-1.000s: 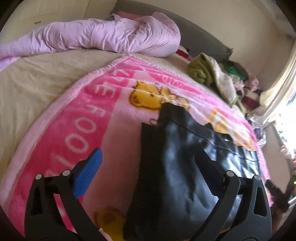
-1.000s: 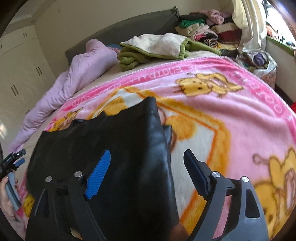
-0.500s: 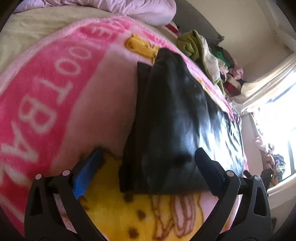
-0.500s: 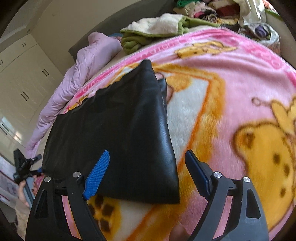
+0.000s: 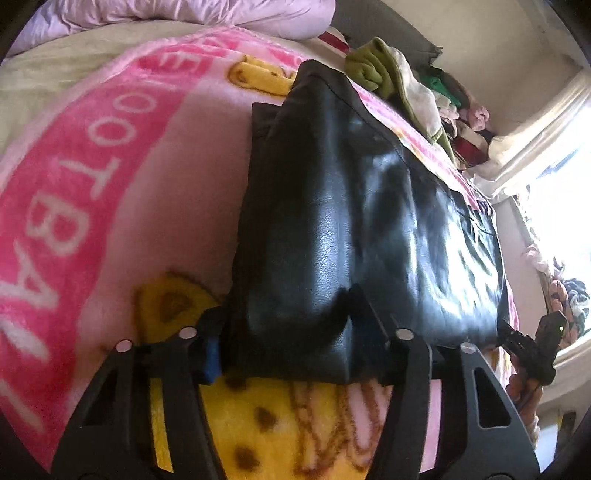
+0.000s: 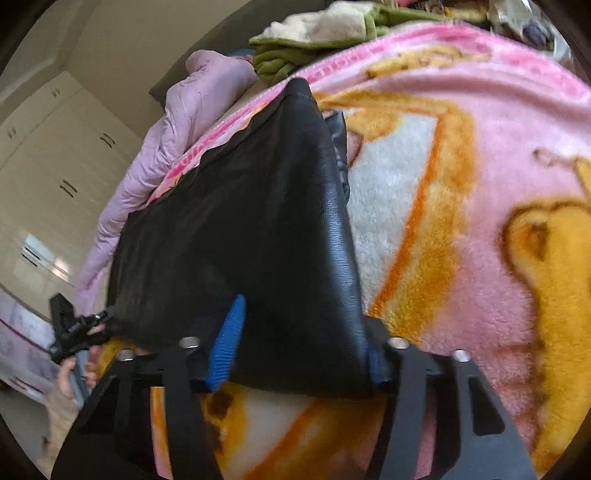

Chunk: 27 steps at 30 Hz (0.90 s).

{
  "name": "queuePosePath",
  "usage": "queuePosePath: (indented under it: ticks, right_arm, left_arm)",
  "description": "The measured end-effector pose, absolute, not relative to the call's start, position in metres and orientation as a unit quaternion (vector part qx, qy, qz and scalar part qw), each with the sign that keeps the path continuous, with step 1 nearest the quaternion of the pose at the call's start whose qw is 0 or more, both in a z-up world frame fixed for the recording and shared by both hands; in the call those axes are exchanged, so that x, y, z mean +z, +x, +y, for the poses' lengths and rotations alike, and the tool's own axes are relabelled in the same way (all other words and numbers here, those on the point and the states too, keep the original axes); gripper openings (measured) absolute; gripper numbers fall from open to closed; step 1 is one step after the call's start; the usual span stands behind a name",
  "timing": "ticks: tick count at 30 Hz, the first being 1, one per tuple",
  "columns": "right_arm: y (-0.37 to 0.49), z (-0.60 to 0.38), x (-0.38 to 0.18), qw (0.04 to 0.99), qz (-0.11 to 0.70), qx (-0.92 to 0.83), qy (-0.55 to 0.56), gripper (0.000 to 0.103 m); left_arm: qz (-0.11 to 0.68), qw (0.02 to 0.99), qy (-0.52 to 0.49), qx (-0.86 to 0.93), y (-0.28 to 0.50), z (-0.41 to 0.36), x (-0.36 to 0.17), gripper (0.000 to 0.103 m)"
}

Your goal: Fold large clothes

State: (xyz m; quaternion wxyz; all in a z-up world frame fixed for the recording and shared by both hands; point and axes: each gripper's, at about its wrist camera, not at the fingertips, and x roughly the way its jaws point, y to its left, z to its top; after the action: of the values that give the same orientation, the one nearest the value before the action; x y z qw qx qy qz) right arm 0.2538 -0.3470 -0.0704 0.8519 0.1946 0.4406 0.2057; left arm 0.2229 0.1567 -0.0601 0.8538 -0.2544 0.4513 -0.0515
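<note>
A black leather garment (image 5: 354, 229) lies folded flat on a pink cartoon blanket (image 5: 92, 177) on the bed. My left gripper (image 5: 288, 350) has its jaws around the garment's near left corner, and the leather bunches between them. In the right wrist view the same garment (image 6: 258, 236) lies ahead. My right gripper (image 6: 299, 350) straddles its near right corner, with the blue pad (image 6: 227, 343) on top of the leather. The right gripper also shows in the left wrist view (image 5: 532, 343), and the left gripper in the right wrist view (image 6: 74, 325).
A lilac duvet (image 5: 177, 14) lies along the far side of the bed. A green and cream blanket (image 6: 317, 33) and a heap of clothes (image 5: 454, 110) sit at the head. White wardrobes (image 6: 48, 155) stand beyond. A bright window (image 5: 561, 206) is on the right.
Both grippers have come down to the garment's near edge. Their jaws have narrowed around its two near corners.
</note>
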Motion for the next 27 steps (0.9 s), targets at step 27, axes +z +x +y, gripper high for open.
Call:
queuePosePath:
  ticks: [27]
  right_arm:
    - [0.125, -0.367, -0.052, 0.855, 0.439, 0.202, 0.191, 0.026]
  left_arm:
    - [0.487, 0.845, -0.185, -0.118, 0.124, 0.151, -0.036, 0.038]
